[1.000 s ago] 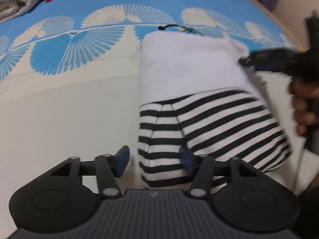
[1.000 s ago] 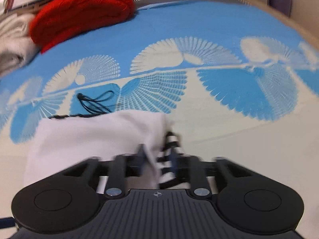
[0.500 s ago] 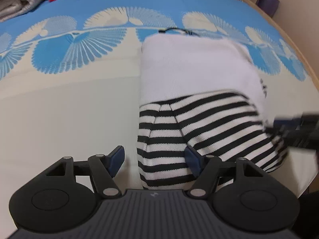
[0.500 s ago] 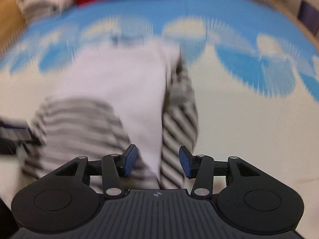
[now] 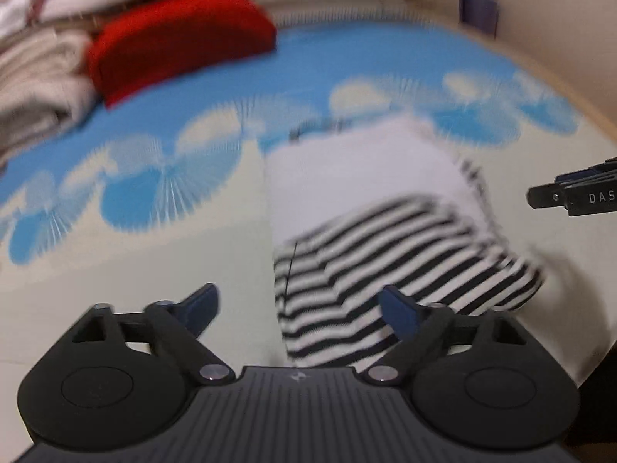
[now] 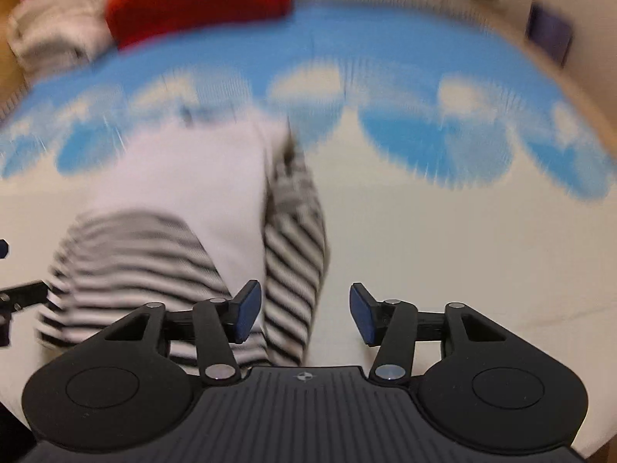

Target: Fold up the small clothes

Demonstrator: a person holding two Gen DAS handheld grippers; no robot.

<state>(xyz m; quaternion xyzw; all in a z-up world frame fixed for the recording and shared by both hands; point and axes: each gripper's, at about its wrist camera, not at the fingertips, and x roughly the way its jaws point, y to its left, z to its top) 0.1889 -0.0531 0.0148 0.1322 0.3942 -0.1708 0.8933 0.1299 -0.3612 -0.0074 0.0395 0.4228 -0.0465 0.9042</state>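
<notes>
Spreading wide, the jaws of the left gripper (image 5: 297, 310), gripping nothing, hovering over the near striped end of the folded garment (image 5: 381, 227), which is serving here as landmark. Likewise standing apart and empty, the jaws of the right gripper (image 6: 304, 314), hanging just above the garment's (image 6: 185, 227) near right corner, with the left blue pad (image 6: 246, 308) over the stripes and the right pad over bare sheet. Lying flat on the bed (image 5: 127, 254), the garment: white panel facing up on its far half, black-and-white striped sleeve folded across its near half, a second striped sleeve running down its right edge in the right wrist view. Peeking out just beyond the garment's far edge, a thin dark cord (image 5: 316, 129), too blurred to tell more. Stretching under and beyond the garment, a cream bedsheet turning into a blue band printed with pale fan shapes (image 6: 424, 142). Sitting well beyond the garment, at the far left of the bed, a folded red knit (image 5: 181, 38), and touching its left side a stack of beige and white folded textiles (image 5: 38, 81). Poking into the left wrist view to the right of the garment, apart from it, the black tip of the right gripper (image 5: 570, 195). Smearing with motion blur, both views.
</notes>
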